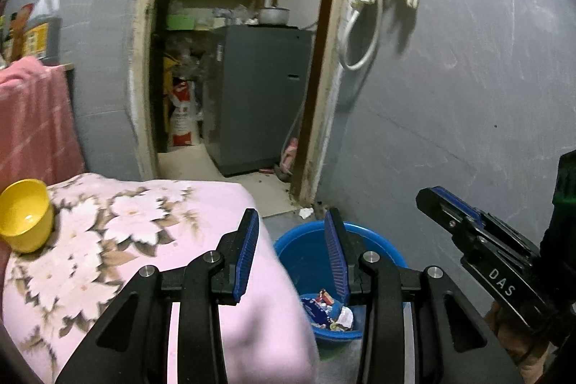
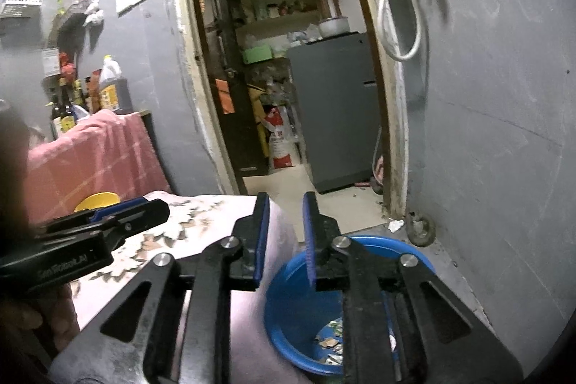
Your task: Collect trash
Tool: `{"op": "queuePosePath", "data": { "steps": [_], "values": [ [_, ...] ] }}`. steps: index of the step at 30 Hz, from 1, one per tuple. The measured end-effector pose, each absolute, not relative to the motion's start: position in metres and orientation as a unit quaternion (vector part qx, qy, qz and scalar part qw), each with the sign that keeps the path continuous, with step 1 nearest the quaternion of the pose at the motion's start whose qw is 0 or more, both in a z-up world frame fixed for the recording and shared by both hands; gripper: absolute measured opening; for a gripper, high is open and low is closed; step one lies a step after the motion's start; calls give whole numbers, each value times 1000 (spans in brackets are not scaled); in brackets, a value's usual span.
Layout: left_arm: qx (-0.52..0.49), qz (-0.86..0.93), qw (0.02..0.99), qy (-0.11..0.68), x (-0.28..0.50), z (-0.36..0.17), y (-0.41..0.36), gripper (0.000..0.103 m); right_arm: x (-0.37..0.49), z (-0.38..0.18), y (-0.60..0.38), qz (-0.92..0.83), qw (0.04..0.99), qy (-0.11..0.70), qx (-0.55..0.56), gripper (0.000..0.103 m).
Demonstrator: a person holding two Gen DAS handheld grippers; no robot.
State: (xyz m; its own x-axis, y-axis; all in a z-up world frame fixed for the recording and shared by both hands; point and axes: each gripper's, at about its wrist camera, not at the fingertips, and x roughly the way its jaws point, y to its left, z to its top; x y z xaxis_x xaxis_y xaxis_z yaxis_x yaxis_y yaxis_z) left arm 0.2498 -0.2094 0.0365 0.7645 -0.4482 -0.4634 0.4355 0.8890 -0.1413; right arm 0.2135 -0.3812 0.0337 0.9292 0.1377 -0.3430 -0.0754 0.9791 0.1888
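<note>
Both the left gripper (image 1: 291,240) and right gripper (image 2: 286,225) had black linkage arms, silver round screws and ribbed blue pads; white "DAS" lettering marked one body.

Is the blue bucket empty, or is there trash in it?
Not empty. The blue bucket has wrappers and paper scraps lying at its bottom, but it is far from full.

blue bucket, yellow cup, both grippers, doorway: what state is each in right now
blue bucket: upright on the floor, wrappers in the bottom
yellow cup: upright on the floral blanket, looks empty
left gripper: open, holding nothing
right gripper: open, holding nothing
doorway: open
</note>
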Motion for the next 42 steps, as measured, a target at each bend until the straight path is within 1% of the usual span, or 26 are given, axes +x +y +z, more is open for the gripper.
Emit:
{"op": "queuePosePath", "data": {
  "steps": [8, 11, 12, 14, 16, 20, 21, 22, 24, 26, 27, 32, 34, 42],
  "values": [
    [-28, -198, 952, 233, 210, 49, -172, 37, 184, 48, -349, 82, 979, 169, 78, 36],
    [-34, -182, 956, 228, 193, 52, -156, 40, 174, 51, -337, 92, 978, 169, 77, 42],
    [-36, -177, 957, 225, 187, 53, -149, 41, 172, 52, -333, 94, 978, 169, 76, 45],
    [-41, -166, 960, 220, 175, 53, -139, 48, 164, 54, -324, 100, 978, 167, 75, 50],
    [-45, -157, 962, 218, 168, 53, -129, 51, 157, 54, -316, 106, 978, 166, 73, 58],
    [-53, -138, 965, 215, 152, 54, -109, 58, 147, 54, -302, 112, 977, 167, 70, 69],
    [-56, -134, 966, 214, 148, 53, -104, 59, 144, 55, -299, 113, 977, 166, 67, 74],
    [-58, -129, 967, 213, 144, 53, -99, 62, 140, 55, -295, 113, 978, 164, 65, 78],
    [-62, -120, 968, 211, 136, 52, -92, 67, 132, 57, -289, 114, 979, 158, 63, 83],
    [-68, -112, 970, 206, 127, 51, -82, 76, 126, 58, -284, 113, 980, 153, 62, 88],
    [-71, -108, 971, 203, 123, 51, -77, 78, 124, 59, -282, 112, 980, 151, 63, 90],
    [-85, -86, 975, 189, 101, 50, -57, 89, 110, 60, -271, 112, 981, 146, 63, 96],
    [-87, -77, 976, 183, 91, 49, -49, 92, 104, 59, -268, 113, 981, 144, 62, 102],
    [-81, -49, 980, 174, 58, 40, -30, 94, 75, 51, -255, 121, 981, 135, 63, 103]
  ]
}}
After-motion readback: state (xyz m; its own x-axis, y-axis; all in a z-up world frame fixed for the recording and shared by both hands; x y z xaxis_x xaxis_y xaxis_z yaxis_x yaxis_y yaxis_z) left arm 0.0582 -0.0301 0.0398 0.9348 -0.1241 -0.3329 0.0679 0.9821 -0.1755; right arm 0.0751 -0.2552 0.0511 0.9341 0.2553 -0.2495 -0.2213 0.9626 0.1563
